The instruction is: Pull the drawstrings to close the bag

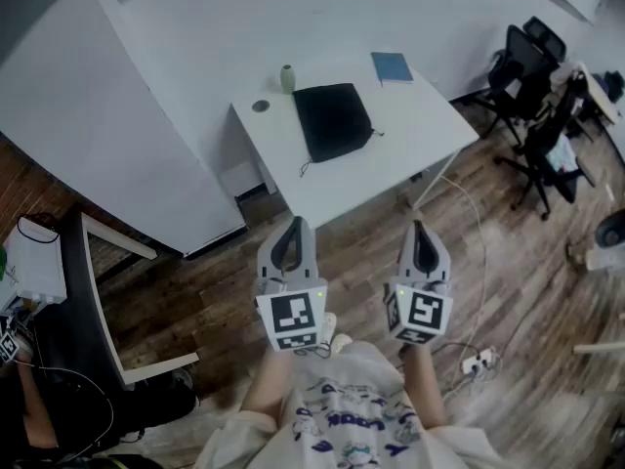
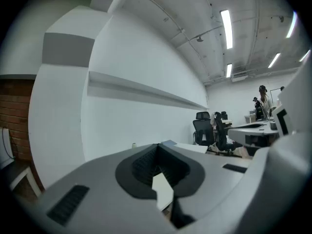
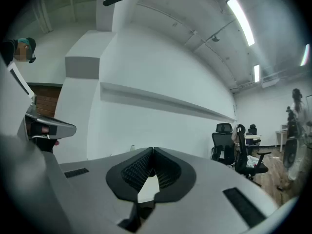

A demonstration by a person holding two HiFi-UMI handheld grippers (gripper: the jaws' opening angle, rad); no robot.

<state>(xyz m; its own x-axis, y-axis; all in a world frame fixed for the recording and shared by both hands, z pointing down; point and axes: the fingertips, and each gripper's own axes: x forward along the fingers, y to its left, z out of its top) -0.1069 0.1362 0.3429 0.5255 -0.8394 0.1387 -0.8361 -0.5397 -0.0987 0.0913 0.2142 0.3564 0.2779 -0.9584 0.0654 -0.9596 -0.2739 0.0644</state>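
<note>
A black drawstring bag point(image 1: 333, 120) lies flat on the white table point(image 1: 410, 145), with a thin cord trailing off its near left corner and another at its right side. My left gripper point(image 1: 291, 227) and right gripper point(image 1: 420, 229) hover side by side over the wooden floor, well short of the table's front edge. Both are shut with nothing between their jaws. In the left gripper view the left gripper point(image 2: 157, 149) has its tips together, and the right gripper point(image 3: 152, 152) shows the same in the right gripper view; the bag is hidden behind the jaws there.
On the table's far side stand a small green bottle point(image 1: 287, 78), a round dark disc point(image 1: 260, 106) and a blue booklet point(image 1: 393, 67). Black office chairs point(image 1: 527, 76) stand at the right. A dark chair and a desk point(image 1: 88, 291) are at the left. A power strip point(image 1: 476, 362) lies on the floor.
</note>
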